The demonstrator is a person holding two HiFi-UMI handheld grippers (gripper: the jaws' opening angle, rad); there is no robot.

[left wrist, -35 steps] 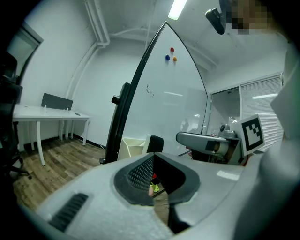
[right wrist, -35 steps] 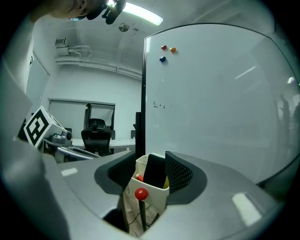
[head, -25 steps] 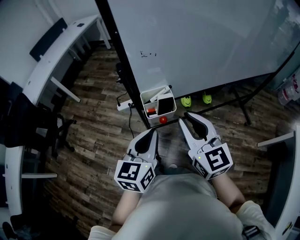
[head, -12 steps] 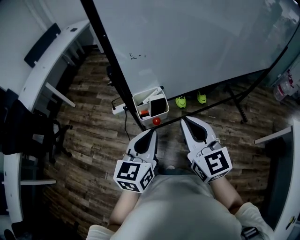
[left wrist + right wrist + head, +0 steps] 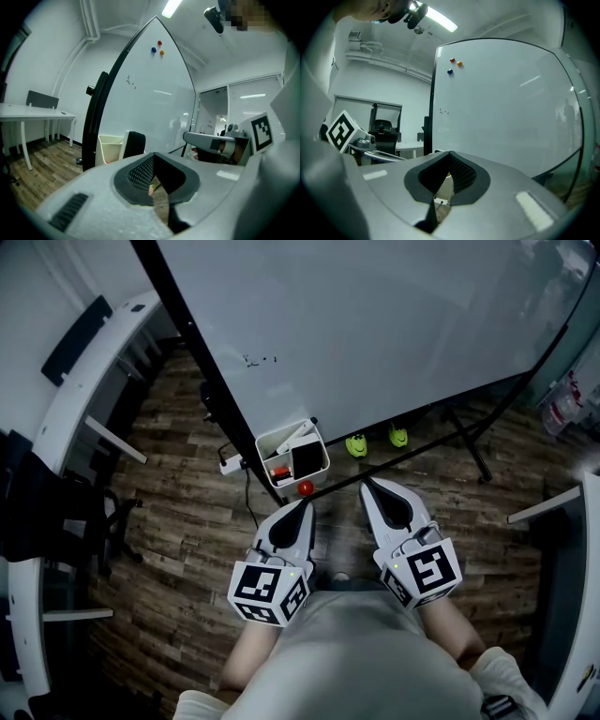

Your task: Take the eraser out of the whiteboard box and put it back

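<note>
Doubly empty: holds left gripper (image 5: 302,507) and right gripper (image 5: 368,486) side by side, near the white plastic whiteboard box (image 5: 265,439), jaws pressed together on nothing. Shows black-faced rectangular eraser (image 5: 307,457) standing inside that box, top above rim, easily pinched; suits either pre-removal or post-return.

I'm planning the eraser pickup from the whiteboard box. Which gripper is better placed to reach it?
Probably the left gripper: it points straight at the box, and the eraser shows just ahead in its view. The right gripper sits off to the box's right. Both are shut, empty.
</note>
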